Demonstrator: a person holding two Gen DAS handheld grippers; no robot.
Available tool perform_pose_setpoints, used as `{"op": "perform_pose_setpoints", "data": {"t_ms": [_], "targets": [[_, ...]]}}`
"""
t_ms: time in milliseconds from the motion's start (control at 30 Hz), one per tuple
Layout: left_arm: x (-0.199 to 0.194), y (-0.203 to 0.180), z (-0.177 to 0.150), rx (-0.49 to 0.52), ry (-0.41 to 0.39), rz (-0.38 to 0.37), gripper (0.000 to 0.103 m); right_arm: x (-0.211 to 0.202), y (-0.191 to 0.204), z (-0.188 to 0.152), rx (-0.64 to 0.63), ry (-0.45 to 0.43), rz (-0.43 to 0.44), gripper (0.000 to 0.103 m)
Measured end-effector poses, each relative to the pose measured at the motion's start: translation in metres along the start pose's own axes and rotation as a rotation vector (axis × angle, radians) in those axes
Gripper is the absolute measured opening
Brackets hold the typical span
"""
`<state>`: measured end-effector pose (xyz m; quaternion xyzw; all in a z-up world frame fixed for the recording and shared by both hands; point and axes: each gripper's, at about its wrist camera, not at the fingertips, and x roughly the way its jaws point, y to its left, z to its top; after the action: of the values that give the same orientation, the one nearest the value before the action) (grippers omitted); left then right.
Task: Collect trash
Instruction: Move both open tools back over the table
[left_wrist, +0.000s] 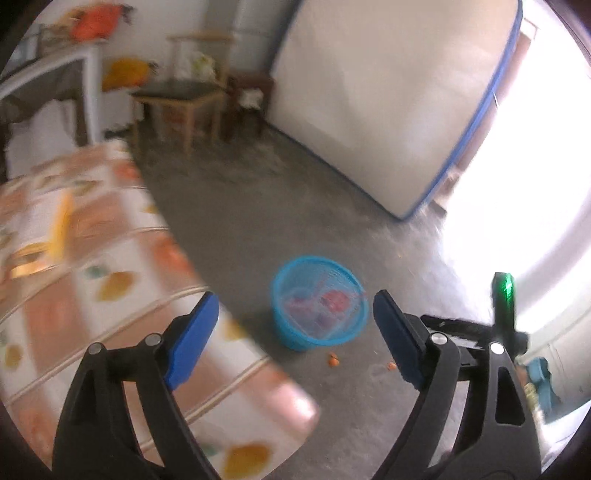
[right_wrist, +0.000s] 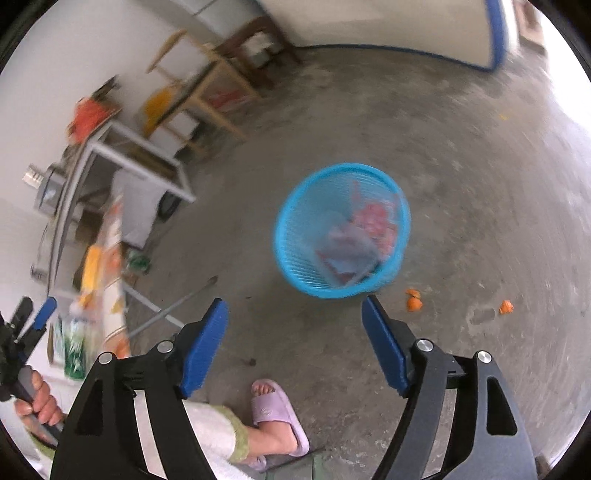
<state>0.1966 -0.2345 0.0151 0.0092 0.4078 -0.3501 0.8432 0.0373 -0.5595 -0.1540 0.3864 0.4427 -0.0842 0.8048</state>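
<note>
Both hand-held grippers stand with jaws wide apart and nothing between them: the left hand-held gripper (left_wrist: 295, 328) over the worktop (left_wrist: 92, 258) edge, the right hand-held gripper (right_wrist: 295, 339) above the floor (right_wrist: 480, 184). Trash already lies in the blue basket (right_wrist: 291, 236). Orange peel scraps (right_wrist: 413, 299) lie on the floor just beside it. Judgement: each scrap calls for a low, steep approach, pads straddling it, before closing.

Motion smears the tablecloth (left_wrist: 110, 266) and the yellow thing (left_wrist: 61, 229) lying on it. The trash in the basket (right_wrist: 295, 236) blurs into pink and blue. The person's slippered foot (right_wrist: 277, 417) shows; the leg runs off the edge.
</note>
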Motion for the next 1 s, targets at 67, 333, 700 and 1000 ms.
{"op": "perform_pose_setpoints", "data": {"t_ms": [67, 333, 700, 1000], "targets": [[-0.034, 0.02, -0.015, -0.012, -0.058, 0.052, 0.083, -0.007, 0.031, 0.005, -0.061, -0.005, 0.035, 0.074], [-0.124, 0.089, -0.077, -0.091, -0.197, 0.232, 0.085, -0.007, 0.163, 0.016, -0.293, 0.016, 0.163, 0.079], [-0.201, 0.167, -0.153, -0.213, -0.3, 0.436, 0.086, 0.059, 0.378, 0.002, -0.531, 0.19, 0.269, 0.083], [-0.225, 0.21, -0.178, -0.312, -0.328, 0.451, 0.087, 0.194, 0.5, 0.02, -0.477, 0.338, 0.12, 0.084]]}}
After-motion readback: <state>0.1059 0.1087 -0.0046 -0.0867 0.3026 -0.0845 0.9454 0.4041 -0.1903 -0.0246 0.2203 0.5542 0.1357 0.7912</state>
